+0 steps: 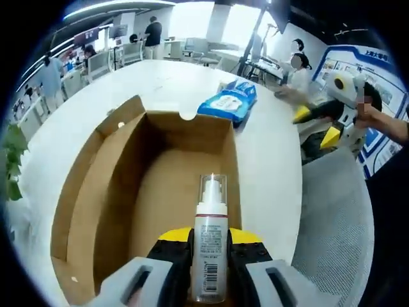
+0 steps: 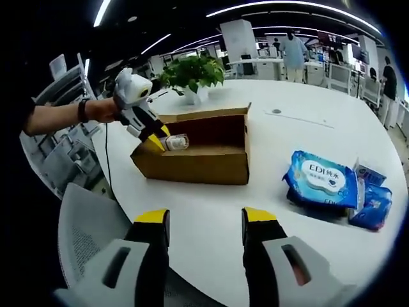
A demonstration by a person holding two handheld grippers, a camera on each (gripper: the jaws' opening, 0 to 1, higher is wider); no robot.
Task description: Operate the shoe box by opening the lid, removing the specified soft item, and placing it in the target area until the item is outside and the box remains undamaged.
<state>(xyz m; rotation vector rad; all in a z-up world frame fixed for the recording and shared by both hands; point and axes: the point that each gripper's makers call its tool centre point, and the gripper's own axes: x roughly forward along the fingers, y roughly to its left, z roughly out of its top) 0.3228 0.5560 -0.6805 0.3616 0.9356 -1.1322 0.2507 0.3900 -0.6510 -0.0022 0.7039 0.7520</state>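
One white plastic pump bottle [image 1: 211,246] pinched in our left gripper [image 1: 211,256] jaws | rigid, light, slippery; hold mid-body | right gripper [image 2: 206,224] jaws spread, empty | open brown cardboard box [image 1: 160,185] dents easily

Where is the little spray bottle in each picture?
Left gripper view: the spray bottle stands bottom centre, clamped between the left tongs, over the open cardboard box.
Right gripper view: the bottle is small, upper left, held sideways by the left tongs at the box's near-left corner.
Shared landmark: the blue wipes pack lying on the white table beside the box.
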